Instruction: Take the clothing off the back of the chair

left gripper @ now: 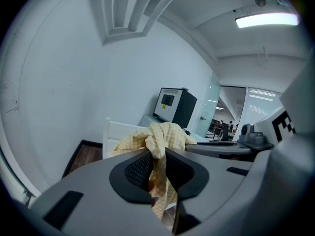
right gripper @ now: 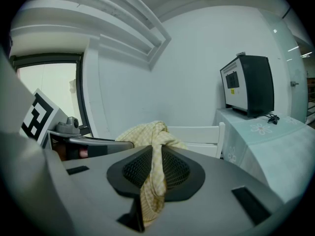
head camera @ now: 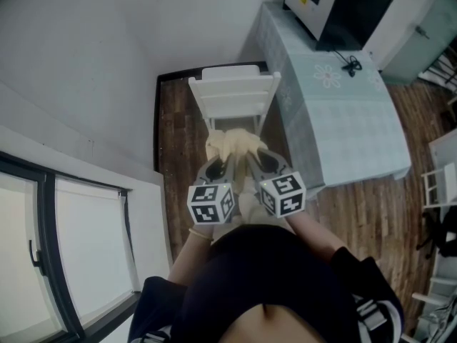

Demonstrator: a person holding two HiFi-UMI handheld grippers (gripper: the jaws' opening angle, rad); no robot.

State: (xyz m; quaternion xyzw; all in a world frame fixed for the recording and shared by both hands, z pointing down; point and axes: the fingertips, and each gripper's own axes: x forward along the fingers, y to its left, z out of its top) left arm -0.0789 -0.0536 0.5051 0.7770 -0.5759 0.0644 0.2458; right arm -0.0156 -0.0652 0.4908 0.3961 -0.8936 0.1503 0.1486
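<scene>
A pale yellow checked garment (head camera: 232, 146) hangs bunched in the air in front of the white chair (head camera: 233, 95), clear of its backrest. My left gripper (head camera: 227, 158) is shut on one fold of the garment (left gripper: 158, 146), which trails down between its dark pads. Right beside it, my right gripper (head camera: 250, 156) is shut on another fold of the garment (right gripper: 153, 154). In the right gripper view the chair (right gripper: 197, 137) stands just behind the cloth, and the left gripper's body shows at the left.
A table with a pale green cloth (head camera: 343, 113) stands right of the chair and carries a black and white box appliance (head camera: 335, 6). A white wall is behind the chair, a window (head camera: 50, 249) at the left. White chairs (head camera: 439, 184) stand at the far right.
</scene>
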